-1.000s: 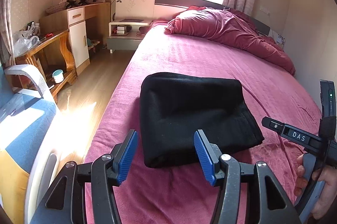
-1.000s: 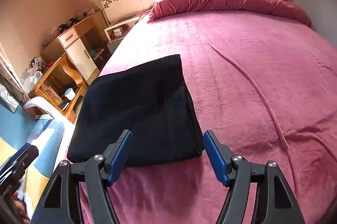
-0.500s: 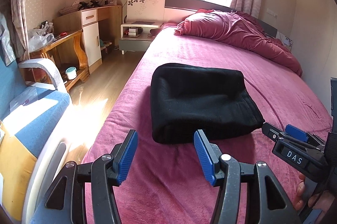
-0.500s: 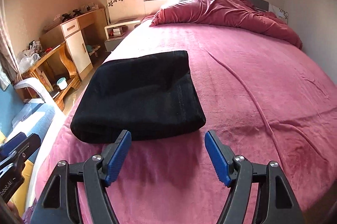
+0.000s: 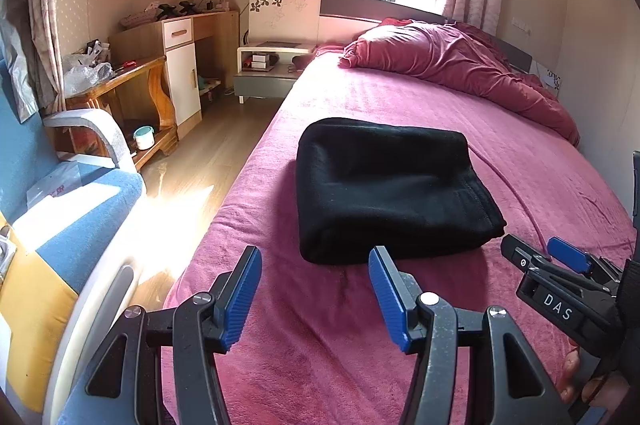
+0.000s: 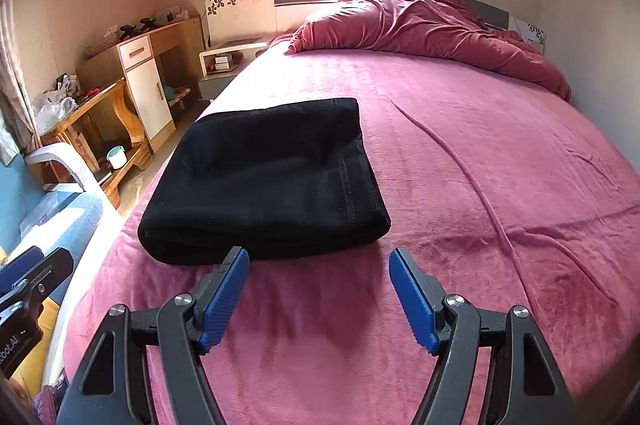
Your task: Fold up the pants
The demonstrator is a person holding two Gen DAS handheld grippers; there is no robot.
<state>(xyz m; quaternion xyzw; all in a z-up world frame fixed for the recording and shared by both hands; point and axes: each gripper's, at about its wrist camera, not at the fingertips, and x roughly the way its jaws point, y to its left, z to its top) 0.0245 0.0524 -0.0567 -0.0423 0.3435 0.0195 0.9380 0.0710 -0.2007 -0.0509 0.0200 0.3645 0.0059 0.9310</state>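
Note:
The black pants (image 5: pixel 384 185) lie folded into a compact rectangle on the pink bed (image 5: pixel 400 325), near its left edge; they also show in the right wrist view (image 6: pixel 272 177). My left gripper (image 5: pixel 314 261) is open and empty, a short way in front of the pants' near edge. My right gripper (image 6: pixel 318 263) is open and empty, just in front of the pants' near right corner. The right gripper also shows at the lower right of the left wrist view (image 5: pixel 560 277).
A crumpled red duvet (image 5: pixel 460 65) lies at the head of the bed. A wooden desk (image 5: pixel 132 97), a cabinet (image 5: pixel 180 65) and a nightstand (image 5: pixel 268 65) stand left of the bed. A blue chair (image 5: pixel 60 217) is at the near left, beside the wooden floor (image 5: pixel 200 165).
Both grippers have drawn back from the folded pants toward the foot of the bed and lifted level. The pants lie still. Both stay open.

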